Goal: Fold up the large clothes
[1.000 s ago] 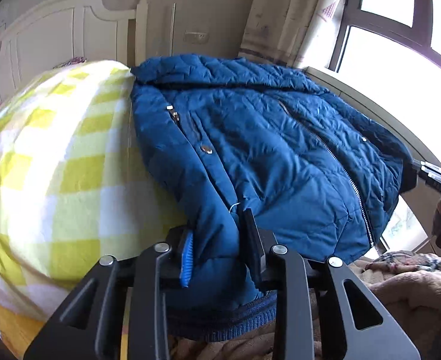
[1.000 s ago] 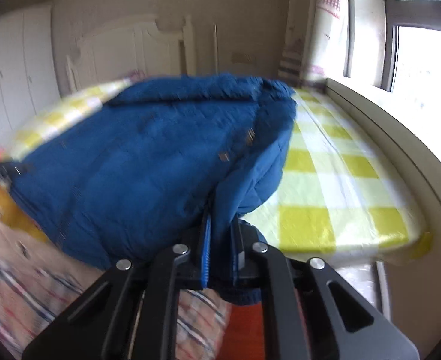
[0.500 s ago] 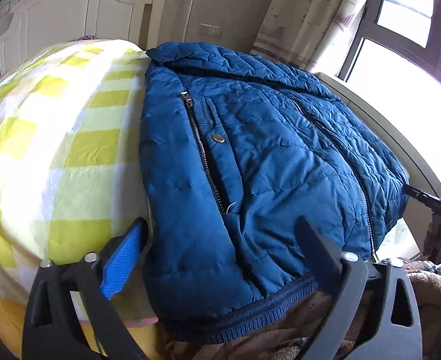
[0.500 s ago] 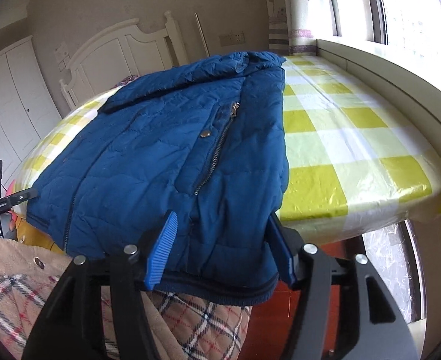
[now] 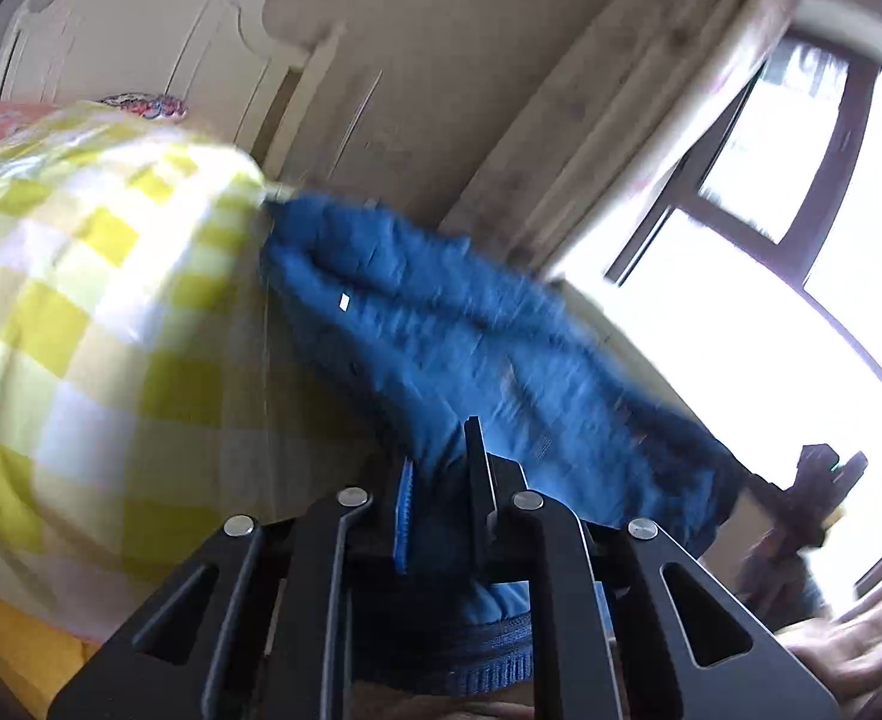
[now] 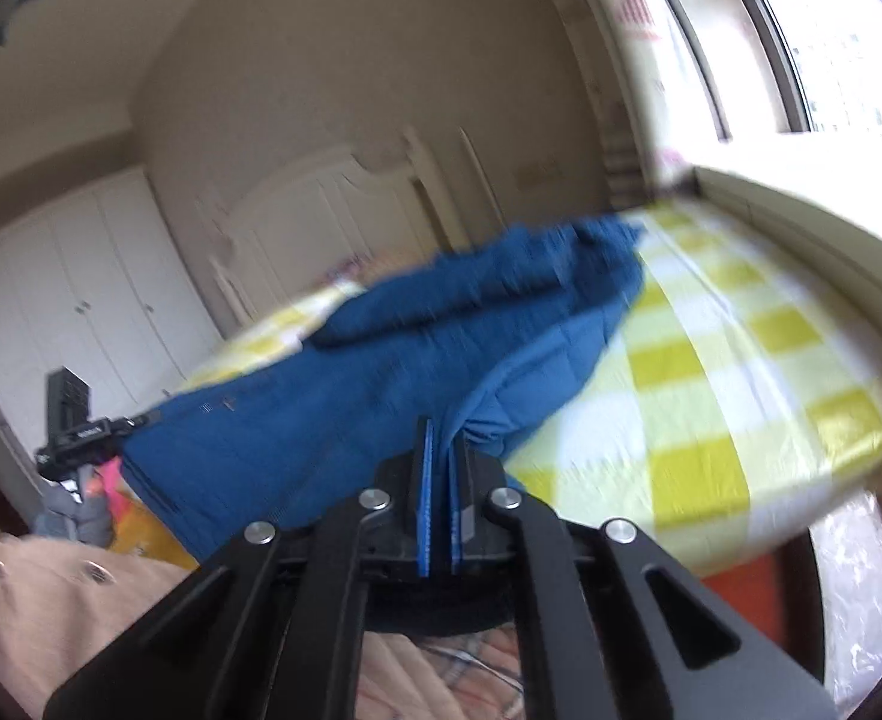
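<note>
While lifted above the bed [image 6: 741, 360], blue jacket [image 5: 471, 348] hangs from both hems: left hand-held gripper [image 5: 441, 480] and right hand-held gripper [image 6: 441, 468] clamped on it. Risk: slippery padded fabric sliding out, folding unevenly.

The left gripper [image 5: 441, 498] has its fingers drawn close, clamped on a thick fold of blue jacket [image 5: 441, 336] bunched between them. The right gripper [image 6: 441, 498] has its blue pads [image 6: 424, 504] nearly touching, pinching jacket fabric at their tips.
</note>
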